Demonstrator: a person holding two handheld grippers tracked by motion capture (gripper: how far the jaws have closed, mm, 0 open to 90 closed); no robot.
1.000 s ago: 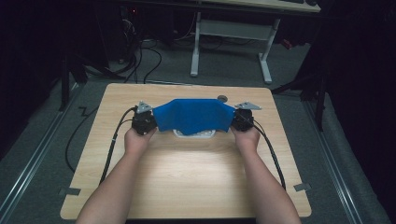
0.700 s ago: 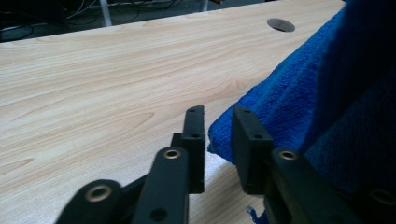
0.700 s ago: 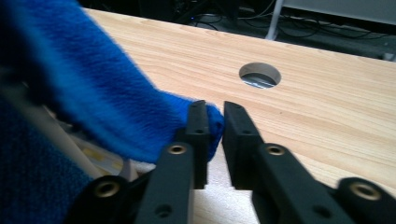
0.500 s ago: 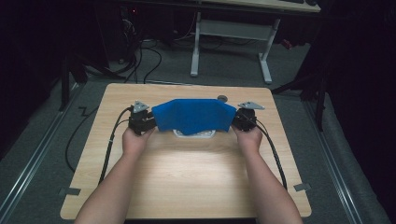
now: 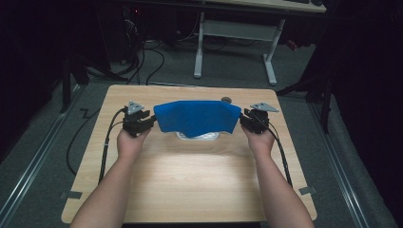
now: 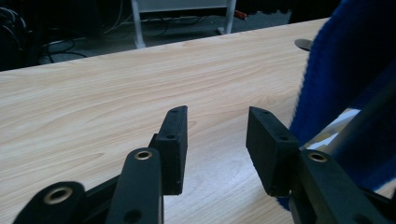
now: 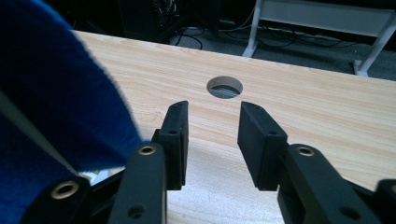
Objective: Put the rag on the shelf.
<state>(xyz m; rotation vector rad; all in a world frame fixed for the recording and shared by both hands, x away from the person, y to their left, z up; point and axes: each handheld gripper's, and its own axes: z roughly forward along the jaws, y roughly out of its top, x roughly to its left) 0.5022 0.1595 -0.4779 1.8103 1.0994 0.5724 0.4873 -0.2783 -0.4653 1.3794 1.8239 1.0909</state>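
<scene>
- Black, blocky and matte, the left gripper (image 6: 217,149) is standing with its two flat rectangular jaws spread apart, nothing lying between them but bare wood grain.
- Its right-hand jaw is sitting just beside the hanging edge of a blue cloth (image 6: 345,79), whose surface is showing a fuzzy, towel-like nap; whether cloth and jaw are touching is not clear.
- Equally released, the right gripper (image 7: 212,144) is holding its jaws parted over the table, with the same blue cloth billowing at the left of its view, its soft edge lying close to the left-hand jaw.
- From above, the cloth (image 5: 197,116) is spanning the gap between the two grippers as a wide, slightly arched band, draping over a pale, whitish object (image 5: 198,136) that is peeking out under its near edge.
- A person's bare hands are gripping both tools, the left hand (image 5: 128,142) and right hand (image 5: 259,140) well apart.
- Light wooden tabletop (image 5: 190,180) with rounded corners is carrying everything; a round cable hole (image 7: 224,87) is sitting near its far edge.
</scene>
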